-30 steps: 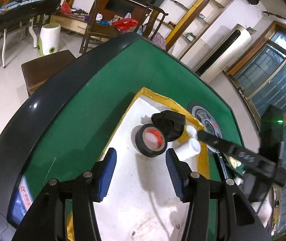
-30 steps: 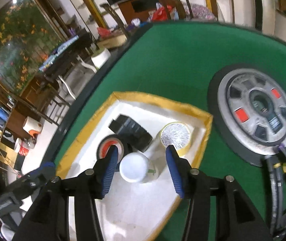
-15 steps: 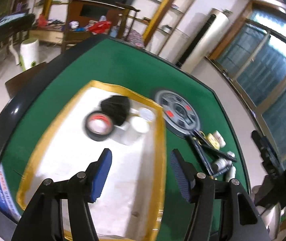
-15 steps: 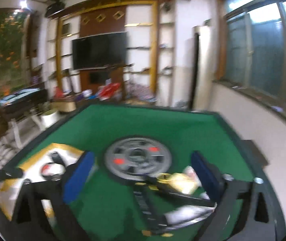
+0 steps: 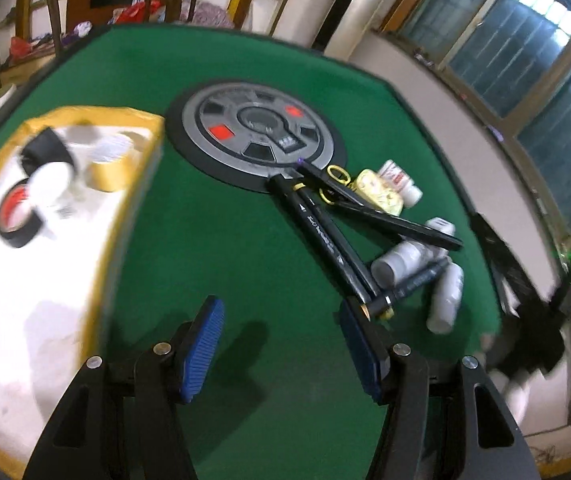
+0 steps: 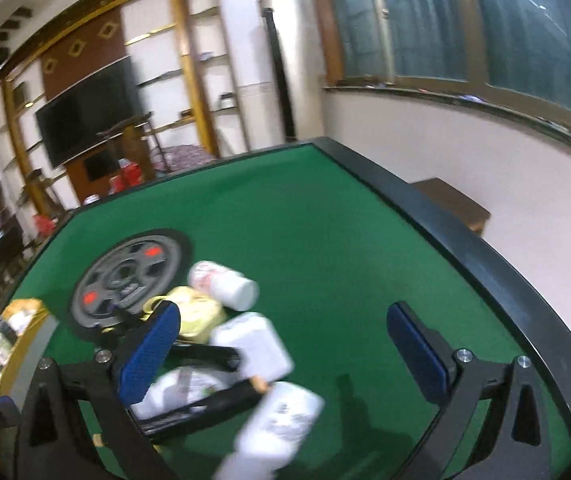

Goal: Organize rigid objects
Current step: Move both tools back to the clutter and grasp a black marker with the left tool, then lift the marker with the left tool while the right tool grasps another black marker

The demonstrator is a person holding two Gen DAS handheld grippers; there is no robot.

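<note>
My left gripper [image 5: 281, 344] hovers open and empty over bare green felt, between the tray and a pile of loose items. The pile holds black markers [image 5: 325, 236], white bottles [image 5: 401, 260], a yellow tin [image 5: 377, 192] and yellow rings [image 5: 337, 176]. My right gripper [image 6: 285, 344] stands wide open above the same pile. A white bottle [image 6: 257, 344] and black markers [image 6: 205, 400] lie beneath it near the left finger [image 6: 153, 348]; the pads touch nothing. The yellow-rimmed white tray [image 5: 137, 184] holds a tape roll [image 5: 17, 220], a black object [image 5: 45, 152], a white bottle [image 5: 49, 180] and a gold can [image 5: 109, 164].
A round grey dial [image 5: 257, 132] is set into the middle of the green table [image 6: 325, 240]. The table's black raised edge [image 6: 465, 248] runs close on the right. A brown stool [image 6: 453, 204] stands beyond it. My right gripper's black body [image 5: 525, 300] shows at the left wrist view's right edge.
Both grippers swung from the tray over to the pile on the right. The right one let go of the white bottle in the tray and opened wide. The left opened slightly.
</note>
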